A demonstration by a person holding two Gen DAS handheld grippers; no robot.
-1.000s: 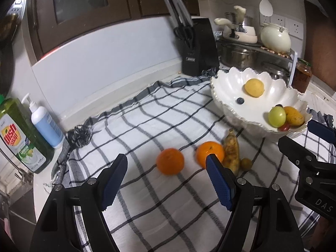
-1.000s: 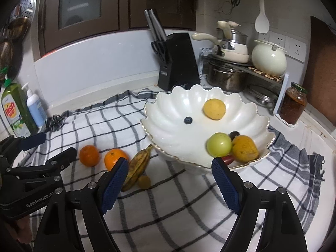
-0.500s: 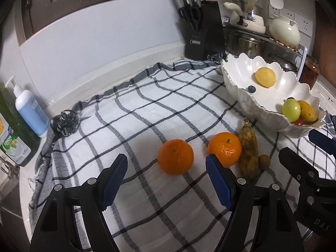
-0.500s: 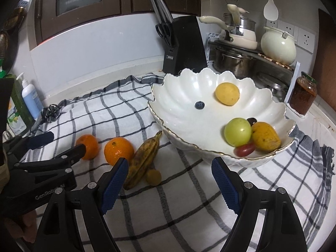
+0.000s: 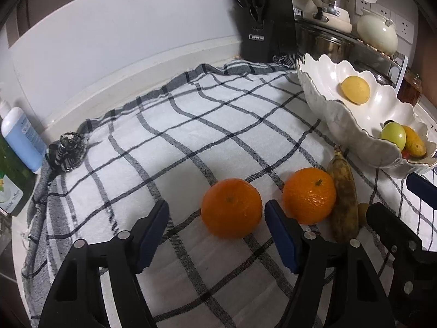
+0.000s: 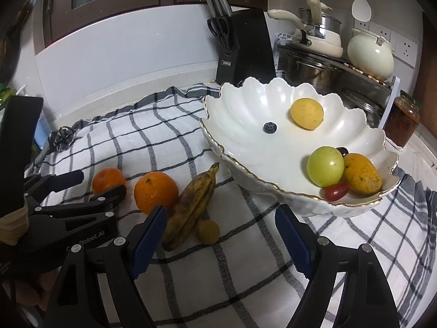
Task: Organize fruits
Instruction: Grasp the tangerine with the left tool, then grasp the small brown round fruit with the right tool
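Left wrist view: left gripper (image 5: 215,227) jaws (just narrowing) are seen open around nothing, short of an orange (image 5: 231,207); right gripper (image 6: 220,235) wide open, empty.

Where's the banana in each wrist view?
Left wrist: banana at lower right on the checked cloth, just right of the nearer-to-bowl orange.
Right wrist: banana lower centre-left, just right of that orange.
Shared landmark: white scalloped bowl, beyond the banana's tip.
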